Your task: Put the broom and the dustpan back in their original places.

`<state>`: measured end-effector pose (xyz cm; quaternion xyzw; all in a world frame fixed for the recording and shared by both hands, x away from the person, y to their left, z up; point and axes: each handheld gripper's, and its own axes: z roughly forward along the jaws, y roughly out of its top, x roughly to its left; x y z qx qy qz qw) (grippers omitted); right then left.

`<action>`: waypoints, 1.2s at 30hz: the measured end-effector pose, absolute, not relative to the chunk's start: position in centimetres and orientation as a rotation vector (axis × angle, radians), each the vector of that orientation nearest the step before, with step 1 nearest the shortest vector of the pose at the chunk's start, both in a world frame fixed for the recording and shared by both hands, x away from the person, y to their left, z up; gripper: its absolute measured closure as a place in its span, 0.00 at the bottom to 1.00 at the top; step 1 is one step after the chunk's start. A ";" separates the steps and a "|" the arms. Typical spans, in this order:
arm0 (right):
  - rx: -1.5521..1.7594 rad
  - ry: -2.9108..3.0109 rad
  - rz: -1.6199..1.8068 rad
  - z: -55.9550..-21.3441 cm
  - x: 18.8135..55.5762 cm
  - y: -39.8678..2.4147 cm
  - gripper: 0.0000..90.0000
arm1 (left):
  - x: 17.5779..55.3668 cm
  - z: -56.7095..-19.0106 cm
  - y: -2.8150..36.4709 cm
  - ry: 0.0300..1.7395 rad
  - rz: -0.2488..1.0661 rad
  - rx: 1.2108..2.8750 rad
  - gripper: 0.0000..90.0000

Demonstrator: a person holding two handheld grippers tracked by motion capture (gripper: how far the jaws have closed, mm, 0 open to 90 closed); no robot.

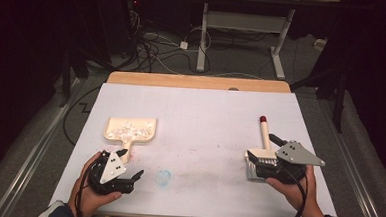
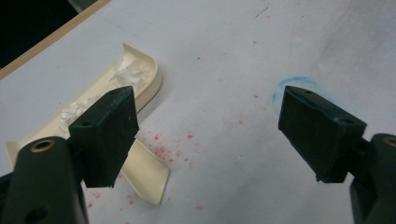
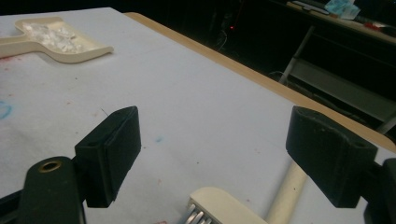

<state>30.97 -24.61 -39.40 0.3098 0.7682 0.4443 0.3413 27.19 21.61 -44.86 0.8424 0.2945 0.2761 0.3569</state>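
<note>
A cream dustpan (image 1: pixel 130 129) holding several white scraps lies at the left of the white table, its handle pointing toward me. My left gripper (image 1: pixel 130 164) stands open just beside the handle's end; in the left gripper view the dustpan (image 2: pixel 142 77) runs under the left jaw of the open gripper (image 2: pixel 212 135), and nothing is held. A cream brush (image 1: pixel 265 137) with a red-tipped handle lies at the right. My right gripper (image 1: pixel 263 151) hovers open over its head. In the right gripper view the brush (image 3: pixel 224 205) lies low between the jaws of the gripper (image 3: pixel 217 151).
A smudged blue ring (image 1: pixel 164 177) marks the table near the front middle, with pink specks (image 2: pixel 163 151) around the dustpan handle. The table's wooden far edge (image 1: pixel 197 81) has dark floor, cables and a desk frame (image 1: pixel 245 26) beyond it.
</note>
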 end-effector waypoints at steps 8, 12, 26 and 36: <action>0.796 2.004 1.151 -40.4 30.2 -25.4 0.21 | 27.2 -45.0 21.5 0.750 0.709 2.191 0.21; 0.782 2.010 1.131 -41.1 29.9 -25.6 0.21 | 27.3 -45.1 21.3 0.737 0.712 2.205 0.21; 0.744 2.026 1.108 -44.0 28.4 -25.6 0.22 | 27.4 -45.4 20.8 0.716 0.715 2.228 0.21; 0.765 2.091 1.072 -46.0 27.5 -25.7 0.19 | 27.3 -45.4 20.7 0.714 0.713 2.227 0.21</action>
